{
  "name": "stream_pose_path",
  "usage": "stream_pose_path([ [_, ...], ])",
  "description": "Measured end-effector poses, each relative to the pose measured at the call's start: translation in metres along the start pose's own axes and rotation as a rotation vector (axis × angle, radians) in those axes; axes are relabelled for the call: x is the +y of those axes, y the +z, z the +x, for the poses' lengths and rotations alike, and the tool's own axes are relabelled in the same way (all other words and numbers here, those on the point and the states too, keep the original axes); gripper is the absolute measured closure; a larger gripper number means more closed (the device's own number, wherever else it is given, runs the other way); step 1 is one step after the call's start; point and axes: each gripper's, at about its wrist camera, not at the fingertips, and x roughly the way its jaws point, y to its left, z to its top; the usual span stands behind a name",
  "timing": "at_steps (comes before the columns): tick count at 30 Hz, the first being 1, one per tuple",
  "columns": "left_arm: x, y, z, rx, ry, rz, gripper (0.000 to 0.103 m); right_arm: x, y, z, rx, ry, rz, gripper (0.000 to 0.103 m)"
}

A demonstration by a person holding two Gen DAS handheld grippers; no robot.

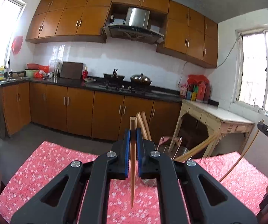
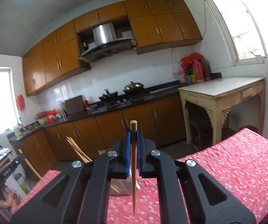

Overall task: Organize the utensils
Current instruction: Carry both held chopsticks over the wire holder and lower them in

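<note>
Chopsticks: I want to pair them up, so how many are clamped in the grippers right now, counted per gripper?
Left-held chopstick, in the left gripper: 1
Right-held chopstick, in the right gripper: 1
Total: 2

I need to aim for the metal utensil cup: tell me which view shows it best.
Left wrist view: the metal cup stands just behind the left tongs, chopsticks leaning inside. The right wrist view hides the cup; only chopsticks poke above the right tongs.

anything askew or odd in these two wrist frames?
Nothing spilled or damaged. One thing stands out: the wooden chopsticks in the steel utensil cup fan out at different tilts instead of standing together. Left gripper and right gripper each clamp a single brown chopstick, tip toward the camera.
</note>
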Motion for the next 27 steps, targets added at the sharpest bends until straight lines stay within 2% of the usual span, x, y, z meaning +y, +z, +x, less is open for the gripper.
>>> stream_pose_path([
  [7,-0.021,0.056,-0.002,-0.147,-0.019,-0.030,0.096,0.033,0.049,0.010,-0.153,0.047,0.002,0.096],
  [12,-0.038,0.082,0.018,-0.228,-0.009,-0.079,0.096,0.052,0.057,0.042,-0.185,0.041,-0.023,0.096],
  [16,-0.051,0.083,0.047,-0.225,-0.009,-0.097,0.096,0.060,0.049,0.070,-0.176,0.031,-0.040,0.096],
  [23,-0.063,0.050,0.101,-0.156,-0.014,-0.073,0.096,0.060,0.022,0.120,-0.106,0.030,-0.046,0.096],
  [27,-0.061,0.032,0.118,-0.111,-0.006,-0.056,0.096,0.059,0.007,0.142,-0.054,0.036,-0.051,0.096],
])
